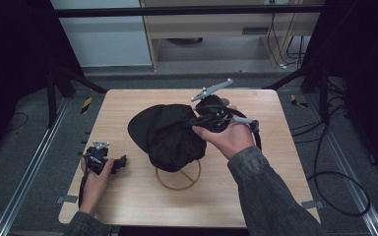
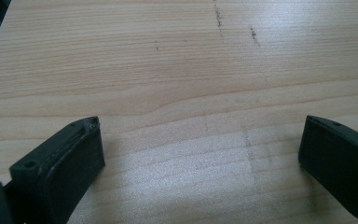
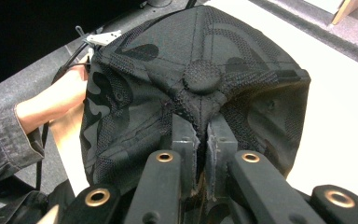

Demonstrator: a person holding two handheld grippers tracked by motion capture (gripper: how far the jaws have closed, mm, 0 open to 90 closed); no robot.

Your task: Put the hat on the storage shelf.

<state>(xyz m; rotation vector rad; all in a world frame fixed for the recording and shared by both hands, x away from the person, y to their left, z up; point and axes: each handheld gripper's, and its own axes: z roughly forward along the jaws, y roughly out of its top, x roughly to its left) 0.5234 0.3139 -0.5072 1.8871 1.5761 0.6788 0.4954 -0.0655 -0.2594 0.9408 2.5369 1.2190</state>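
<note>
A black patterned cap [image 1: 170, 135] sits over a wooden ring stand [image 1: 179, 179] in the middle of the table [image 1: 256, 196]. Its brim points left and back. My right gripper [image 1: 197, 122] comes in from the right, shut on a fold of the cap's crown. In the right gripper view the jaws [image 3: 201, 126] pinch the fabric just below the cap's top button [image 3: 202, 77]. My left gripper [image 1: 120, 163] rests low at the table's front left, apart from the cap. In the left gripper view it [image 2: 200, 135] stands open over bare wood [image 2: 191, 60], nothing between its fingers.
The wooden table's edges lie close on all sides, with grey floor, metal rails and loose cables [image 1: 334, 191] around it. Dark frame legs [image 1: 54, 93] stand at the back corners. The person's left hand [image 3: 51, 100] appears beyond the cap in the right gripper view.
</note>
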